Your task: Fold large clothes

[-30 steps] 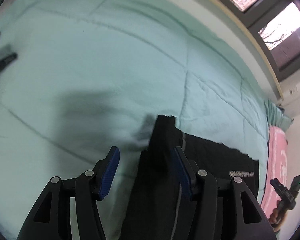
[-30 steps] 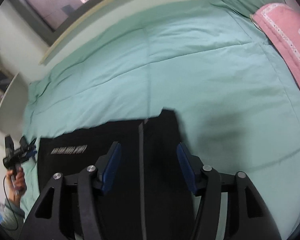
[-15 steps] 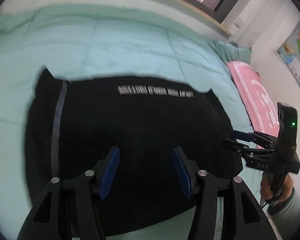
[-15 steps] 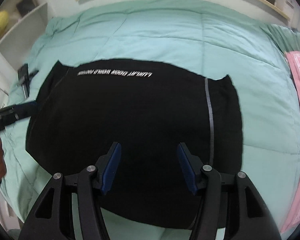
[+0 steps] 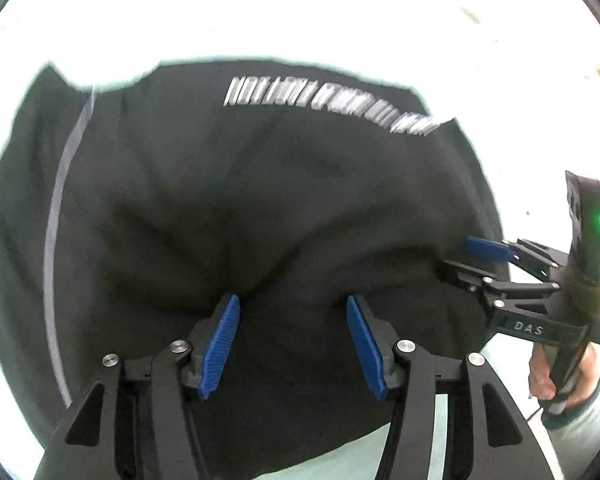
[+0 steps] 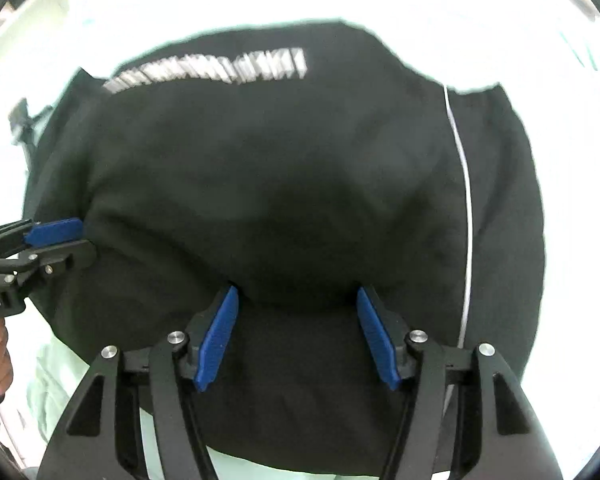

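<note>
both open hand-held grippers [image 5: 292, 304] press black garment [image 5: 260, 184]

**Where everything sits**

The garment [image 5: 260, 208] lies spread on the bed [image 5: 400, 440]. Left gripper [image 5: 292, 344] is over its near edge, right gripper [image 6: 296, 336] too, one toward each side, lettering [image 6: 208, 70] along the far edge.

We are looking at what seems a home bedroom: pale green bedding [image 6: 60, 376] is showing under a black garment [image 6: 284, 184], while everything past the garment's edges is washing out white.
</note>
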